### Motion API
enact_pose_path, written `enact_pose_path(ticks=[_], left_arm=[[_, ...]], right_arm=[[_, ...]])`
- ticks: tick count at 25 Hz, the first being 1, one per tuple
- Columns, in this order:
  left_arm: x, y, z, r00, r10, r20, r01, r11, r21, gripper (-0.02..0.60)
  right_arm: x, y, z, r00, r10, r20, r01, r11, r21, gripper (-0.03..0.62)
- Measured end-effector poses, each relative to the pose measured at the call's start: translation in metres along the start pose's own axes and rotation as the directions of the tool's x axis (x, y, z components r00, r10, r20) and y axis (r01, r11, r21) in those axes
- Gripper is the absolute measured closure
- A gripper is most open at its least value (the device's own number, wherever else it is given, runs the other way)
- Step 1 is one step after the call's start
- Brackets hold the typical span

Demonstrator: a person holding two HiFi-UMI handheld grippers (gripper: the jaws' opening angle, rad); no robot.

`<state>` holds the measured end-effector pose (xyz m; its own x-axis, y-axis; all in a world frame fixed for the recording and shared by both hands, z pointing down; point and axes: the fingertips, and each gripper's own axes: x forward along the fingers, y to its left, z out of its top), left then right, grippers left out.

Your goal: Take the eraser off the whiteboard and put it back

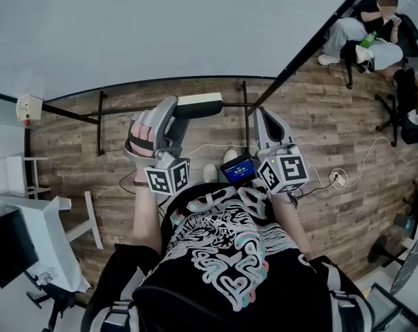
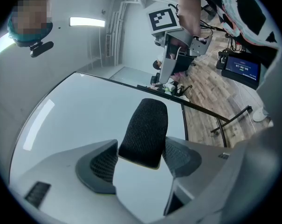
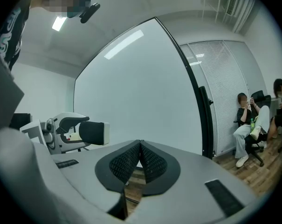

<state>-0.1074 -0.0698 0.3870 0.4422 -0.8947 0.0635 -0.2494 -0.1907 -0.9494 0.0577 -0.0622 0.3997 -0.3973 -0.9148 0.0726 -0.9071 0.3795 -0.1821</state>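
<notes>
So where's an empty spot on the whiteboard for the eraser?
The whiteboard looks bare all over, right up to its black frame. Only the bottom edge is crowded: the left claw holds the eraser there, beside the shut right claw.

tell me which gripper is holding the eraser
The left gripper: its jaws clamp the black-felt eraser, while the right gripper is shut with nothing between its jaws.

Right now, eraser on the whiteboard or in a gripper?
In the left gripper: its jaws clamp the eraser from both sides. Whether it touches the whiteboard, cannot tell.
</notes>
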Motion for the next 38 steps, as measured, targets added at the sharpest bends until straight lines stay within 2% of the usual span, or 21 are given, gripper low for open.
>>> enact_pose_path(ticks=[18,38], left_arm=[[0.036,0.005,-0.022,1.0,-0.012,-0.004,0.012,1.0,-0.011,0.27],[0.101,0.004,-0.026,1.0,-0.015,-0.022,0.015,1.0,-0.012,0.27]], right_arm=[[0.037,-0.016,-0.004,1.0,-0.01,-0.022,0.011,1.0,0.017,0.565],[0.077,-0.059,-0.001,0.999,0.011,-0.031,-0.01,1.0,0.028,0.565]])
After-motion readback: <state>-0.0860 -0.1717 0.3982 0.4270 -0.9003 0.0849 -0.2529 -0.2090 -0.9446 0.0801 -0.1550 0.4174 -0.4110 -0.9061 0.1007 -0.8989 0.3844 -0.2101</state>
